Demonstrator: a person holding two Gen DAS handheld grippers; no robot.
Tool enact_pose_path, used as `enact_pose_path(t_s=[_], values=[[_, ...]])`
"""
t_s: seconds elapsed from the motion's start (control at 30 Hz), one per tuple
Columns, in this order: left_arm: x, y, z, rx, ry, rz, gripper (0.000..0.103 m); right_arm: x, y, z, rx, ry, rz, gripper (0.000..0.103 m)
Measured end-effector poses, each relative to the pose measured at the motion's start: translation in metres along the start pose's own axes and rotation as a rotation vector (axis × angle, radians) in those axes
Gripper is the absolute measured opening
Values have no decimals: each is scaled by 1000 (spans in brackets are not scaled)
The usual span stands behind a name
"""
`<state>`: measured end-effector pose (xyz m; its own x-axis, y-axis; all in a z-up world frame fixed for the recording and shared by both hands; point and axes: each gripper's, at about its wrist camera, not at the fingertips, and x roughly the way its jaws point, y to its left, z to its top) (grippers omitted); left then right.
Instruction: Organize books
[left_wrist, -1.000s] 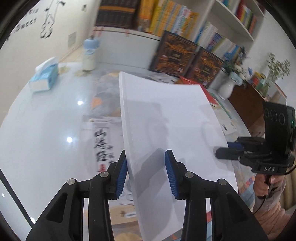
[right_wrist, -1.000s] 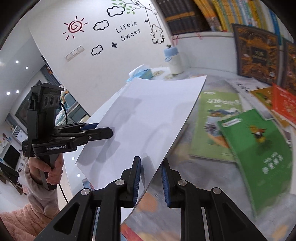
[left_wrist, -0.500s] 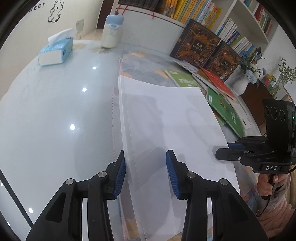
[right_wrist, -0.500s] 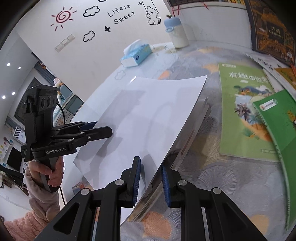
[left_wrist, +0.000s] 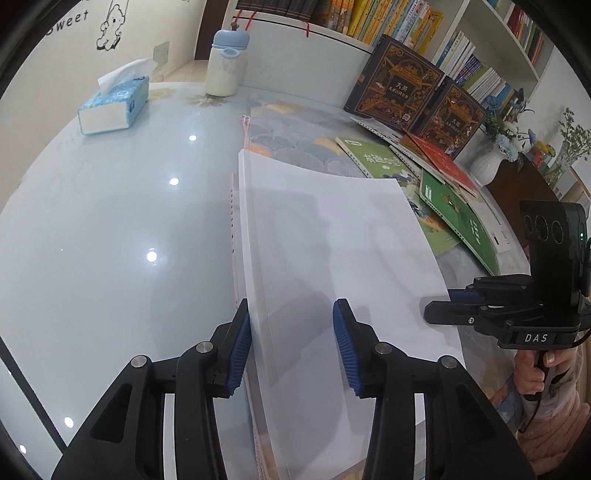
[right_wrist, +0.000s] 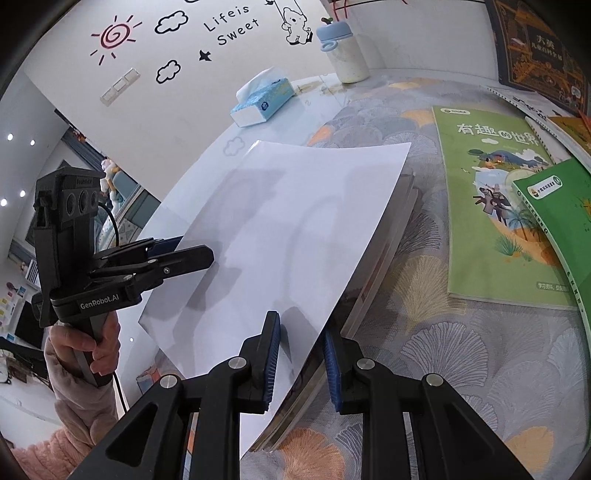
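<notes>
Stack (right_wrist: 384, 254) under white book (right_wrist: 280, 229) visible only from right wrist.

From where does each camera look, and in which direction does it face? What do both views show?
Left wrist: sits on the left gripper, looks down along its fingers at the white book; the right gripper and its hand appear at right.
Right wrist: sits on the right gripper, looks down at the same book; the left gripper appears at left.
Shared: white book, tissue box, bottle, green book.
</notes>
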<state>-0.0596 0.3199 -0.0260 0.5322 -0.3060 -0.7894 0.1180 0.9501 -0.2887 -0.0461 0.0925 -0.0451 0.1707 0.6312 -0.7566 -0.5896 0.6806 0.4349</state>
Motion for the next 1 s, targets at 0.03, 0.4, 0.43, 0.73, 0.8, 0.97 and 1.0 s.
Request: enact_pose_path(t_s=[0.03, 0.4, 0.43, 0.73, 0.8, 0.97, 1.0], values=[[0, 0, 0, -1, 1, 3, 40, 0, -1, 0, 2, -1, 1, 22], [-23, 7, -1, -33, -59, 52, 41, -3, 0, -1, 15, 9, -18, 24], [-26, 6, -1, -32, -67, 47, 41, -4, 0, -1, 17, 11, -25, 24], [-29, -14, 3, -34, -68, 82, 41, -37, -10, -9, 41, -29, -54, 46], [-27, -24, 5, -23, -68, 81, 41, -47, -18, -16, 51, -45, -66, 46], [-16, -61, 16, 10, -62, 56, 41, -78, -54, -33, 125, -89, -75, 46], [-13, -69, 19, 15, -61, 52, 41, -87, -64, -37, 144, -103, -80, 46]])
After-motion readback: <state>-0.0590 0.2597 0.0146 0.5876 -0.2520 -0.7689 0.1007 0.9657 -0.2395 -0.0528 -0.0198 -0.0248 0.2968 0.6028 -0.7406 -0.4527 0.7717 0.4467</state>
